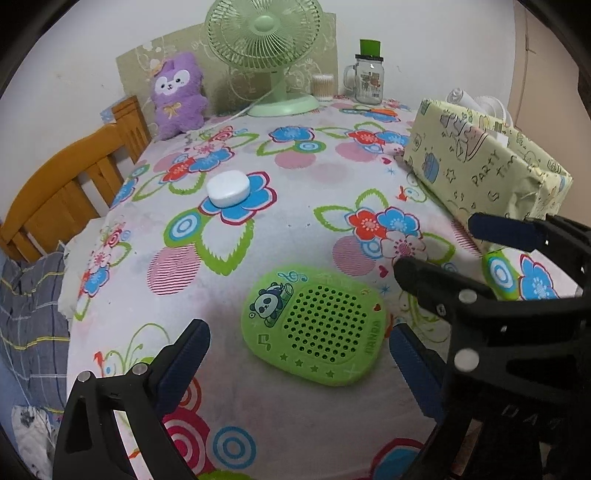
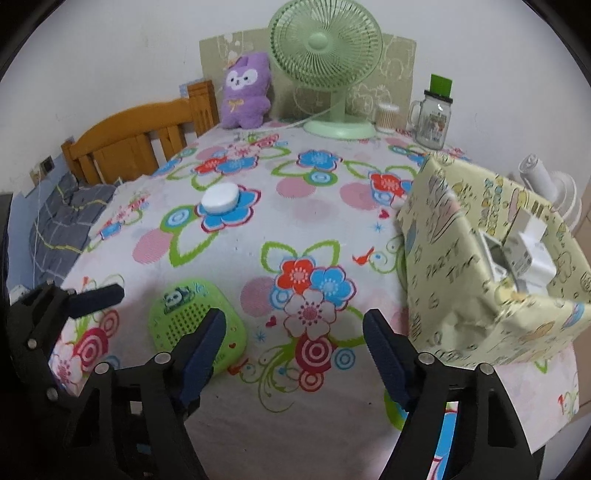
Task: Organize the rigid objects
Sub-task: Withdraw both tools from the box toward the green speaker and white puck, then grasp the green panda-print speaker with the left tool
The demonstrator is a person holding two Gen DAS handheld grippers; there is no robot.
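Observation:
A green panda speaker (image 1: 314,325) lies flat on the flowered tablecloth (image 1: 295,229). My left gripper (image 1: 297,354) is open and straddles it: the left finger stands apart from it and the right finger (image 1: 410,365) is close to its edge. In the right wrist view the speaker (image 2: 229,332) shows partly behind my right gripper (image 2: 295,343), which is open over bare cloth. One left-gripper finger (image 2: 99,297) shows at that view's left. A white round case (image 1: 227,190) (image 2: 220,198) sits farther back. My right gripper (image 1: 461,251) hangs beside the yellow patterned box (image 1: 480,166).
The yellow box (image 2: 436,258) at the right holds white items. Along the wall stand a green fan (image 1: 264,33), a purple plush toy (image 1: 177,96), a swab pot (image 1: 322,86) and a glass jar mug (image 1: 369,79). A wooden frame (image 1: 62,195) and plaid bedding (image 1: 29,302) border the left edge.

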